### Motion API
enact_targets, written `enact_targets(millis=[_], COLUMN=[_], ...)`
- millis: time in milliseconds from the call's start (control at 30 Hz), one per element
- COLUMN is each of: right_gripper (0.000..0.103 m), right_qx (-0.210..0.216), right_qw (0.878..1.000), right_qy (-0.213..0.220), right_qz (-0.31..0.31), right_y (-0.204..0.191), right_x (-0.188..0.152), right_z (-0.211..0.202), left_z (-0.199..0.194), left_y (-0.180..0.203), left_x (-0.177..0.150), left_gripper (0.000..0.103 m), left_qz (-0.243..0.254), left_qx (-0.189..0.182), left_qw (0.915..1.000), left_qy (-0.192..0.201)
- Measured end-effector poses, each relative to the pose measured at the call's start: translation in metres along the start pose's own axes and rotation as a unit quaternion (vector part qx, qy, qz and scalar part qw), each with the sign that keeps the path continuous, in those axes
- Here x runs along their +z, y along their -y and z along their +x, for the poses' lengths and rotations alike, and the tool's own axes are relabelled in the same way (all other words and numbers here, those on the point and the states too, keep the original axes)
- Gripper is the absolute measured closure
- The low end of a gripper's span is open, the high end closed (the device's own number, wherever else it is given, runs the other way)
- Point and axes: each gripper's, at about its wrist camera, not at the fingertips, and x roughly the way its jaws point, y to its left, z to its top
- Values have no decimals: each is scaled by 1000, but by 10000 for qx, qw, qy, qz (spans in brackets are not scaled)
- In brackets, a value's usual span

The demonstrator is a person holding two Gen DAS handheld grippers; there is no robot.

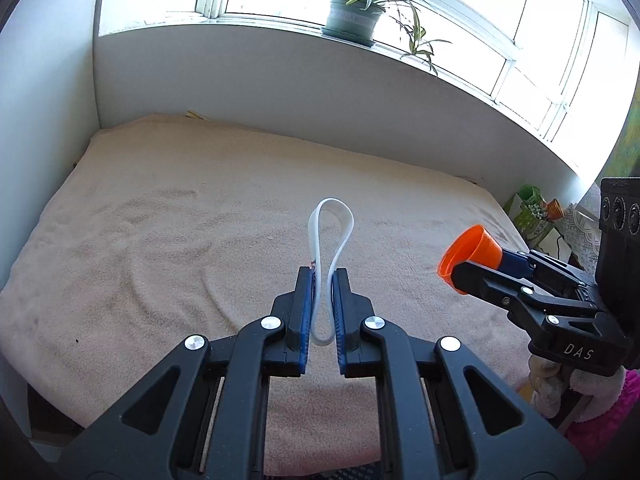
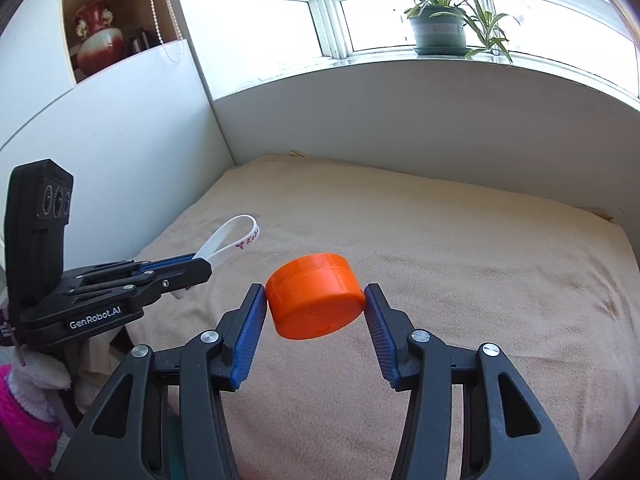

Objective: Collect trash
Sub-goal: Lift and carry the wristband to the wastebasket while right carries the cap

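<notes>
The left hand-held gripper [image 1: 320, 276] is clenched on a white band [image 1: 332, 220], whose loop stands up past the fingertips, above the middle of the bed [image 1: 160, 220]. To its right — level with it, near the bed's right edge — the right hand-held gripper [image 2: 316, 296] grasps an orange cap [image 2: 316, 296] by its sides, half-open, tilted. Both pieces are lifted; no bin shows.

The cap [image 2: 316, 296] is plain orange. The band [image 1: 332, 236] is white with small pink print. The bed [image 1: 180, 220] cover is beige. Both tools have black arms and blue pads [image 2: 248, 344].
</notes>
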Motion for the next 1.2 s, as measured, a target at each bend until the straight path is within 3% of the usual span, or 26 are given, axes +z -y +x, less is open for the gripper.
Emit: enact_targets(millis=[633,1200], right_gripper=[55,54], right_qx=[171,558], right_qw=[9984,9971], right_qy=[32,-491], right_qz=[-529,-168], right_y=[-48,-52], right_x=[-62,-123], right_z=[-54,-55], left_z=[-57,-76], left_y=[8,5], left_x=[-82,-161], left_gripper=[95,95], left_qz=[-151,-282], left_qx=[-233,-318], left_qw=[9996,9977], left_qy=[-21,-521])
